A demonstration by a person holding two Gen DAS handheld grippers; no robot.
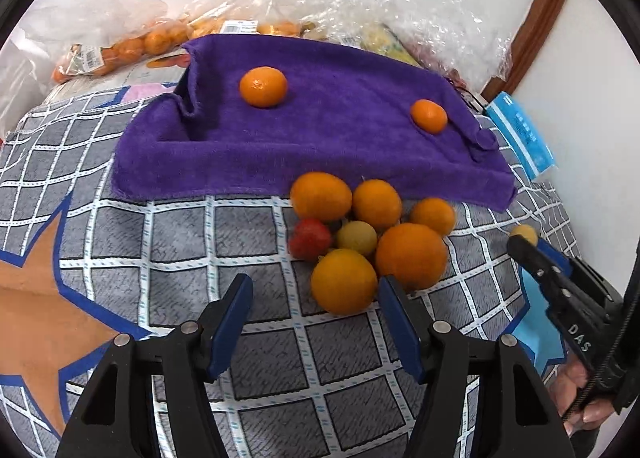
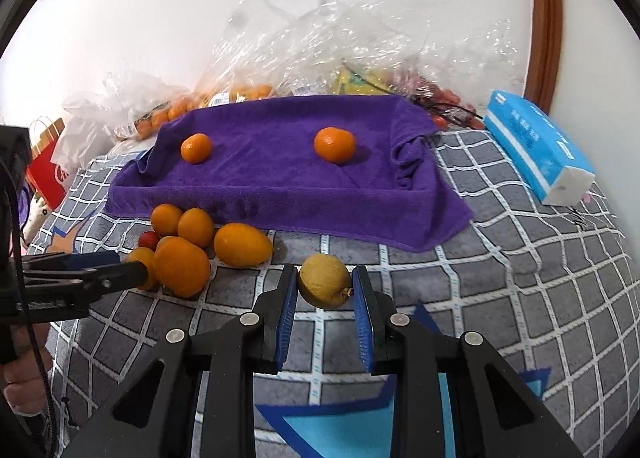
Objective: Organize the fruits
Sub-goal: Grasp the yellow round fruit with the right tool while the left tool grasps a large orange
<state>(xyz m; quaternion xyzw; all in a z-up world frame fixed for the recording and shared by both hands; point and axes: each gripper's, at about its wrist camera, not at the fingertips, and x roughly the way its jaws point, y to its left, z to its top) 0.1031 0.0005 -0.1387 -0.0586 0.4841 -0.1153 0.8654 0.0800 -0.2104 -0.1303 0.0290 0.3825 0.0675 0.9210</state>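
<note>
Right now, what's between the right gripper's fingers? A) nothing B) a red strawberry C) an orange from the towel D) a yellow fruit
D: in the right wrist view the right gripper has its fingers closed against both sides of a yellow fruit, while two oranges sit on the purple towel and the strawberry stays in the pile.

Two oranges point(image 1: 263, 87) point(image 1: 429, 116) sit on one purple towel point(image 1: 320, 145). In front of the towel a heap holds five oranges point(image 1: 320, 196) point(image 1: 376, 204) point(image 1: 433, 215) point(image 1: 411, 256) point(image 1: 344, 281), one small yellow fruit point(image 1: 356, 237) and one red strawberry point(image 1: 309, 238). One more yellow fruit point(image 2: 324, 286) lies apart from the heap. There is one blue tissue pack point(image 2: 536, 145), and several clear plastic bags point(image 2: 320, 45) of fruit, too tangled to count.
</note>
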